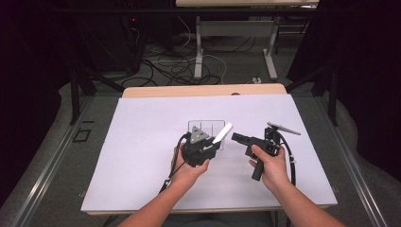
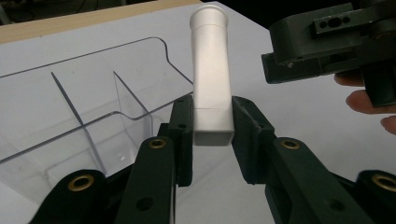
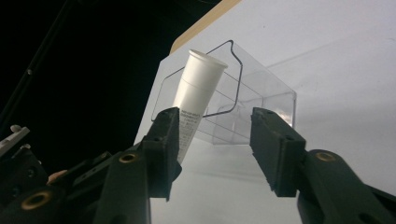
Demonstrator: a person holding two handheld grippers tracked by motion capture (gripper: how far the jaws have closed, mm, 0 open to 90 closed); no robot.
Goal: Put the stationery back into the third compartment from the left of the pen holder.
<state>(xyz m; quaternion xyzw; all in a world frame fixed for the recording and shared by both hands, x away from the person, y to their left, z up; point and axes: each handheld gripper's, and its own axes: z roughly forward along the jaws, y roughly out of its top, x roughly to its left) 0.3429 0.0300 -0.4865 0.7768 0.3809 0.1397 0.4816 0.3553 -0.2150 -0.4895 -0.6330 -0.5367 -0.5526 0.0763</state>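
A white tube (image 1: 222, 133) with a flared round end and a flat square base is clamped in my left gripper (image 1: 213, 142), which is shut on its base. In the left gripper view the tube (image 2: 211, 79) rises between the two pads (image 2: 182, 130). A clear plastic organiser (image 1: 204, 128) with dividers sits just behind it on the white sheet. My right gripper (image 1: 236, 137) is open and points left at the tube from a short way off. In the right gripper view the tube (image 3: 196, 93) leans in front of the organiser (image 3: 252, 107), next to the left fingertip (image 3: 163, 140), with the gap between the jaws wide.
A white sheet (image 1: 142, 156) covers most of the wooden table (image 1: 203, 91). The organiser (image 2: 84, 112) has several narrow compartments. Beyond the table's far edge, cables (image 1: 175, 66) lie on the floor around another table's legs (image 1: 198, 47).
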